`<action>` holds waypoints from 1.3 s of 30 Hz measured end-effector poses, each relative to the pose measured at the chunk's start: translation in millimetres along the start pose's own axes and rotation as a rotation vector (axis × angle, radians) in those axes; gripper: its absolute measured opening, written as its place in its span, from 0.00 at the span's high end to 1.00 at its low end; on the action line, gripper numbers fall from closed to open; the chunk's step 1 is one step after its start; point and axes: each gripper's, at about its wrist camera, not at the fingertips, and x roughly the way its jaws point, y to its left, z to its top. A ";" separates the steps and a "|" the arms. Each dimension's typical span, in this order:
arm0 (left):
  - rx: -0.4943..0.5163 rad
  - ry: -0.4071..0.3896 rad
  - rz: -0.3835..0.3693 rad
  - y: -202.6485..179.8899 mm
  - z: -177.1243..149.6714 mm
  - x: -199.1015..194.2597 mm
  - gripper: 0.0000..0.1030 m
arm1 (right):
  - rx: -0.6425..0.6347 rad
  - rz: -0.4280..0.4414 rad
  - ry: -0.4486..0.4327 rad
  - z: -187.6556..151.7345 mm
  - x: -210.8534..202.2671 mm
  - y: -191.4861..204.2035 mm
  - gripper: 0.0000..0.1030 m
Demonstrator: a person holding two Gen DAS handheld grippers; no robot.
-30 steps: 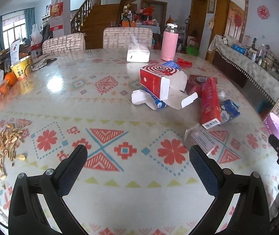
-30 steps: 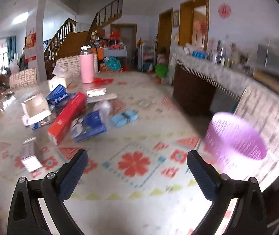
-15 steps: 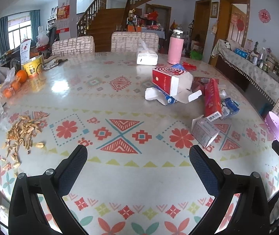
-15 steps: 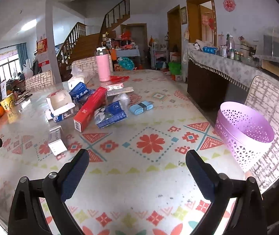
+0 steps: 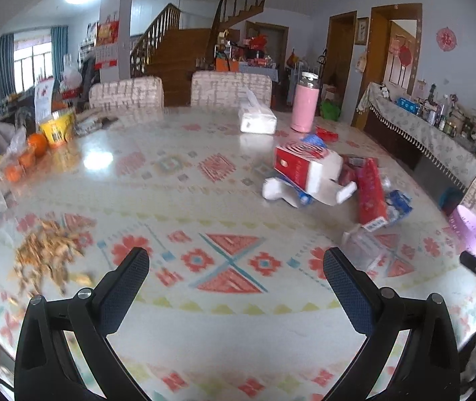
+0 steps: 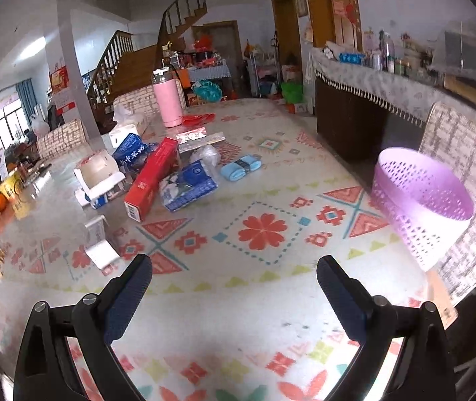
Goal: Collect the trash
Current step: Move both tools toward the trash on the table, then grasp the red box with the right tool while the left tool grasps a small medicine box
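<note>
Trash lies in a heap on the patterned table: a torn red and white carton (image 5: 308, 173) (image 6: 99, 175), a long red box (image 5: 371, 193) (image 6: 152, 177), a blue plastic packet (image 6: 189, 185), a light blue roll (image 6: 240, 171) and a small clear box (image 6: 99, 239) (image 5: 368, 249). A pile of seed shells (image 5: 47, 254) lies at the left. A purple basket (image 6: 418, 200) stands at the table's right edge. My left gripper (image 5: 236, 272) and right gripper (image 6: 234, 279) are both open and empty above the near table.
A pink bottle (image 5: 304, 107) and a tissue pack (image 5: 258, 120) stand at the far side. Oranges (image 5: 35, 143) and a yellow cup (image 5: 57, 128) sit at the far left. Chairs stand behind the table and a sideboard (image 6: 371, 100) at the right.
Both grippers have pulled back and risen, so more of the table shows. The right view has swung so the purple basket is sharp and in full view. Both stay open.
</note>
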 end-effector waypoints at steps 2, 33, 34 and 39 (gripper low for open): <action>0.017 -0.009 0.012 9.3 1.9 2.8 0.00 | 0.029 0.013 0.012 3.7 6.0 3.8 0.02; 0.026 0.107 0.013 68.0 -3.4 40.4 0.00 | -0.123 -0.018 0.218 110.6 165.1 115.7 0.32; 0.016 0.105 0.021 69.5 -4.0 36.7 0.00 | -0.118 -0.012 0.236 110.4 172.1 114.8 0.33; -0.029 0.110 0.056 69.5 -9.1 19.1 0.00 | -0.112 0.014 0.348 112.6 192.9 108.5 0.66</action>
